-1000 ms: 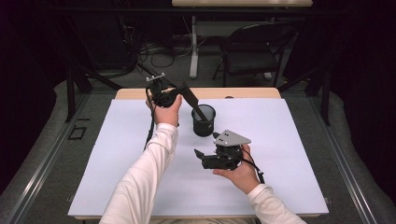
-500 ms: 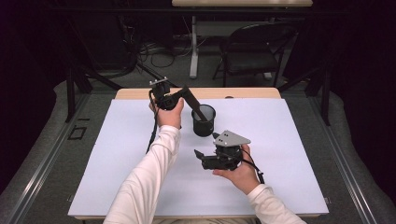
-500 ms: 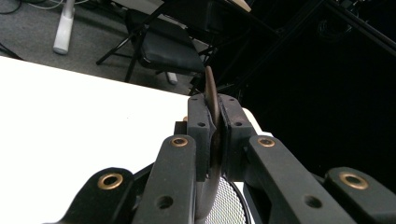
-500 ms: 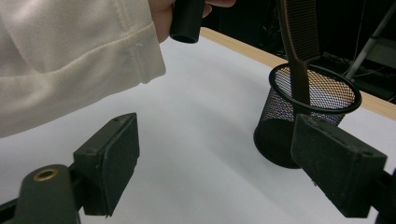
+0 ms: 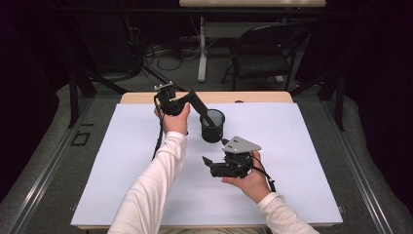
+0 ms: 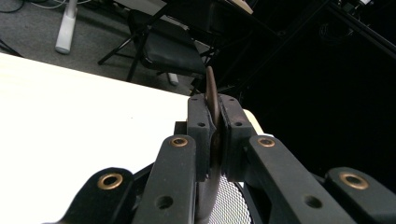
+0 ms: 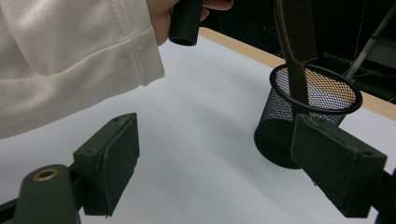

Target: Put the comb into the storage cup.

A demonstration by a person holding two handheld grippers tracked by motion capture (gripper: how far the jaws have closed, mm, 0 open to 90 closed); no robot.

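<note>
Two grippers are at work over the white table [image 5: 122, 161]. The left gripper [image 6: 214, 135] has its jaws pressed together on a dark comb [image 7: 295, 42], pinching the flat body edge-on; the right gripper [image 7: 224, 163] rests low near the table's middle with its jaws spread wide and nothing between them. The comb slants down from the left gripper in the high view, and its lower end already sits inside the rim of the black mesh cup [image 5: 213, 126], which stands upright just beyond the right gripper. Whether the comb's tip touches the cup's bottom cannot be told. The likeliest trouble, as I judge it, is the cup itself — it looks light, nothing steadies it, and the comb enters at a slant, so a push sideways against the rim or wall could tip it or slide it across the smooth surface. Letting go while the comb leans this far could also let it lever the cup over, or fall out across the rim. The thin grip on the comb's edge might let it twist between the pads. No brand, label or writing can be read on anything — cup, comb and grippers are all plain.
</note>
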